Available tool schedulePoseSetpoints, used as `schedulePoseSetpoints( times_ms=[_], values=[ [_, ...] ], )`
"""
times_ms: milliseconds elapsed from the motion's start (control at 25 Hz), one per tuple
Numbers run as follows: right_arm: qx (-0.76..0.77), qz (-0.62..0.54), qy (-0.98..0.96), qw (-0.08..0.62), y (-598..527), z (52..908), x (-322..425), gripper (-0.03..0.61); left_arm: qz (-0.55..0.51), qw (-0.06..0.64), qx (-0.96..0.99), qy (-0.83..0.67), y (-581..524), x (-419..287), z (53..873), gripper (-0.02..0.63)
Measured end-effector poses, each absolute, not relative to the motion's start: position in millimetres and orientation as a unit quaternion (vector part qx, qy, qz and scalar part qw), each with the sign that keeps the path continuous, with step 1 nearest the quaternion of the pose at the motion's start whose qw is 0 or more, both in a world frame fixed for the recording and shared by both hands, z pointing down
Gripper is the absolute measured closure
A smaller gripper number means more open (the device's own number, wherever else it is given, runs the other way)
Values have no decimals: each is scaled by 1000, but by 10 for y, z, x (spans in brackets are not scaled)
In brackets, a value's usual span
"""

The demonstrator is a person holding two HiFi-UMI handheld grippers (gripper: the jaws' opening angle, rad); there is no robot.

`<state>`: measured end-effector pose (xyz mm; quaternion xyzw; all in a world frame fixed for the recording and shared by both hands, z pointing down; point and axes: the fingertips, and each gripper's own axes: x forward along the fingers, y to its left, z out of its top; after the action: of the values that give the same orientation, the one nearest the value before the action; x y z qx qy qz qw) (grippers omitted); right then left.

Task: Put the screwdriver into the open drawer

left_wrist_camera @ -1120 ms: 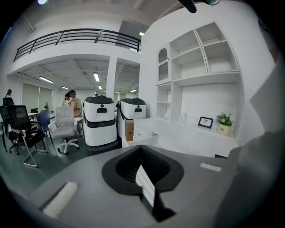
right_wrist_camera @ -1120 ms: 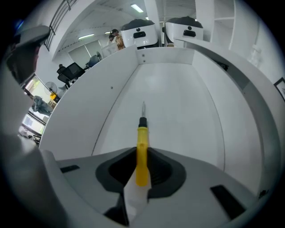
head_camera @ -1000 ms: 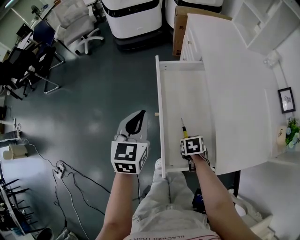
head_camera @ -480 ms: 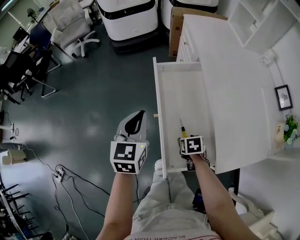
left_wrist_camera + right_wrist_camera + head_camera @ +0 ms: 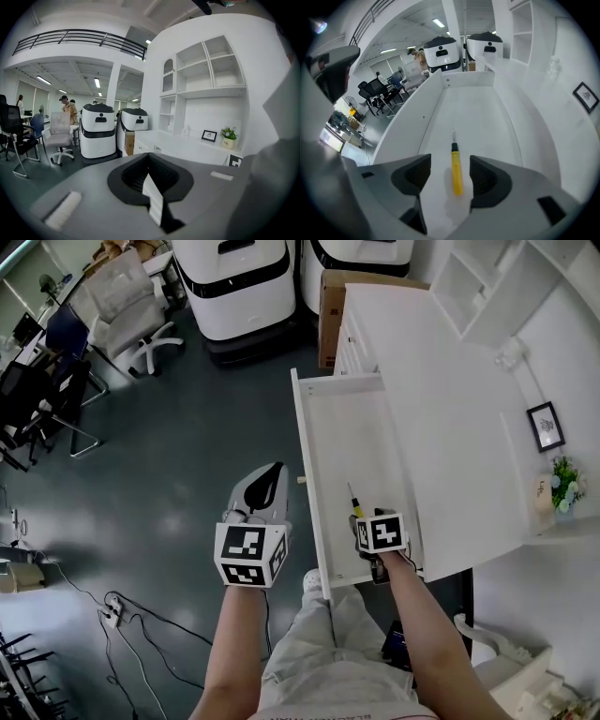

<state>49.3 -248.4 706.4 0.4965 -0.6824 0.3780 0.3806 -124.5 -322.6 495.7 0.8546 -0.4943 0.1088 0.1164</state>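
Observation:
The yellow-handled screwdriver (image 5: pixel 456 171) lies flat on the floor of the open white drawer (image 5: pixel 310 486), near its front end, tip pointing toward the back. It also shows as a small yellow bar (image 5: pixel 354 505) in the head view. My right gripper (image 5: pixel 450 169) hovers just above it, pointing steeply down. Its jaws have just been opening; the handle lies between and below them, and neither pad touches it. My left gripper (image 5: pixel 266 486) hangs over the dark floor left of the drawer, its jaws shut (image 5: pixel 149 164) with nothing between them.
The drawer sticks out of a white desk (image 5: pixel 441 418) with shelves (image 5: pixel 487 287) behind it. A cardboard box (image 5: pixel 330 310) and two white machines (image 5: pixel 230 282) stand beyond the drawer's far end. Office chairs (image 5: pixel 131 320) stand on the floor at left. A framed picture (image 5: pixel 546 425) and a plant (image 5: pixel 565 493) sit at the desk's right.
My right gripper has lifted a little off the screwdriver, which stays on the drawer floor. The left gripper has hardly moved. The head view has swung slightly.

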Motion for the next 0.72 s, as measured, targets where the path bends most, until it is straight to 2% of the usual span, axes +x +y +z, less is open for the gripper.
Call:
schedulePoseSetpoints(
  times_ms=[200, 360, 600, 720],
  values=[
    [504, 353, -696, 370, -2567, 6768, 546, 337, 99, 105, 860, -489, -3219, -1203, 4793, 606],
    [510, 315, -712, 365, -2693, 6489, 608, 445, 89, 90, 862, -491, -3226, -1163, 4633, 606],
    [510, 243, -749, 347, -2886, 6010, 647, 551, 81, 71, 860, -500, -3208, -1123, 4404, 606],
    [505, 218, -763, 341, -2926, 5819, 661, 569, 76, 65, 857, -505, -3180, -1105, 4318, 604]
  ],
)
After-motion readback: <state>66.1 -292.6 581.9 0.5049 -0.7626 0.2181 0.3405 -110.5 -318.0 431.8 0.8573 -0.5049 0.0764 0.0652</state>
